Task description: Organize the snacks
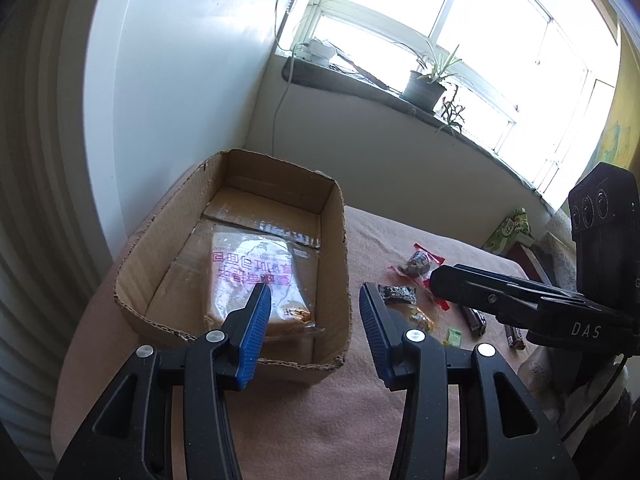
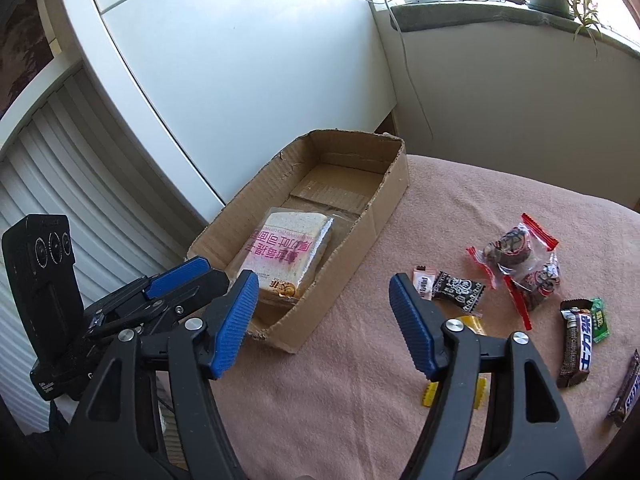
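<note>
Both grippers angled down, fingers apart, empty: left gripper (image 1: pixel 315 300) over box (image 1: pixel 336 248), right gripper (image 2: pixel 324 292) prob. beside it.

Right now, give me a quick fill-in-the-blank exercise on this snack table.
1. The wrapped bread lies inside the ____.
2. The cloth covering the table is ____ in colour.
3. The chocolate bar lies ____ the cardboard box.
4. Neither tool holds a ____.

Missing words: cardboard box; pink; outside; snack
</note>
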Motion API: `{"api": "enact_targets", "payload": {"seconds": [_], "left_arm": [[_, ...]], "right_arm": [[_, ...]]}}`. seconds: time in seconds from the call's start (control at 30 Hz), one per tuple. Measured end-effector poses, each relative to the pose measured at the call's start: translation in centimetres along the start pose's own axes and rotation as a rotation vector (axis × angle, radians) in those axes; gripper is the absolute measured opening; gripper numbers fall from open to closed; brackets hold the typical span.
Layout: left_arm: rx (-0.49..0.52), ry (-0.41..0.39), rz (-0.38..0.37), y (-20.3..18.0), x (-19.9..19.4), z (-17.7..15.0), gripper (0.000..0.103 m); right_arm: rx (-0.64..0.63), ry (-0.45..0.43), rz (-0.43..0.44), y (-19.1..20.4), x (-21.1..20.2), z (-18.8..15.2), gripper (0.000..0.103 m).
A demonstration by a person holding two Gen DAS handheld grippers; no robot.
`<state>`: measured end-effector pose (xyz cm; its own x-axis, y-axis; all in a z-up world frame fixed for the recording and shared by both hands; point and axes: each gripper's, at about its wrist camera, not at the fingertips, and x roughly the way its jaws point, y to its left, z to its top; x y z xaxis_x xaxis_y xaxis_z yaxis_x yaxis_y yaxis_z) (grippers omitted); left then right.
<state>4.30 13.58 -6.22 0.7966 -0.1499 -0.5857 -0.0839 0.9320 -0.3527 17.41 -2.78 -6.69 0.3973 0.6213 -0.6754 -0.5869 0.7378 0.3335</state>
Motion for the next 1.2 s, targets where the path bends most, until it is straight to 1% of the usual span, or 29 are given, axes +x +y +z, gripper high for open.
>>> {"api": "enact_targets", "payload": {"seconds": [0.13, 0.3, 0.53, 0.6, 0.7, 0.83, 0.87, 0.9, 1.03, 1.2], "left_arm": [[0.008, 0.024, -0.038, -1.7, 0.4, -0.8, 0.045], [0.021, 0.064, -0.08, -3.8, 1.5, -1.8, 0.045], [0.068, 0.122, -0.127, -6.9, 3.4, -3.0, 0.045], [0.084, 0.143, -0.139, -7.8, 4.1, -3.4, 0.045], [0.105, 0.178, -0.158, -9.0, 5.2, -3.9, 0.045], [0.141, 0.217, -0.17, -10.5, 6.6, -4.8, 0.045], [0.152, 0.227, -0.17, -10.9, 7.0, -5.0, 0.05], [0.165, 0.233, -0.166, -11.2, 7.4, -5.1, 0.055], [0.236, 0.248, -0.135, -12.6, 8.9, -5.8, 0.055], [0.32, 0.268, -0.09, -13.6, 10.3, -6.8, 0.055]], "right_arm": [[0.02, -0.043, -0.027, -2.4, -4.0, -1.6, 0.074], [0.059, -0.075, -0.097, -5.7, -8.0, -4.3, 0.074], [0.067, -0.039, -0.259, -10.0, -11.0, -9.0, 0.074], [0.074, -0.025, -0.289, -11.0, -11.8, -10.5, 0.074], [0.106, -0.003, -0.3, -12.1, -12.3, -12.7, 0.074], [0.13, 0.032, -0.306, -12.6, -11.9, -15.3, 0.074], [0.132, 0.04, -0.306, -12.5, -11.7, -15.9, 0.074], [0.134, 0.049, -0.303, -12.5, -11.4, -16.4, 0.074], [0.115, 0.08, -0.309, -12.0, -10.4, -17.8, 0.074], [0.065, 0.081, -0.318, -11.3, -9.8, -18.4, 0.074]]}}
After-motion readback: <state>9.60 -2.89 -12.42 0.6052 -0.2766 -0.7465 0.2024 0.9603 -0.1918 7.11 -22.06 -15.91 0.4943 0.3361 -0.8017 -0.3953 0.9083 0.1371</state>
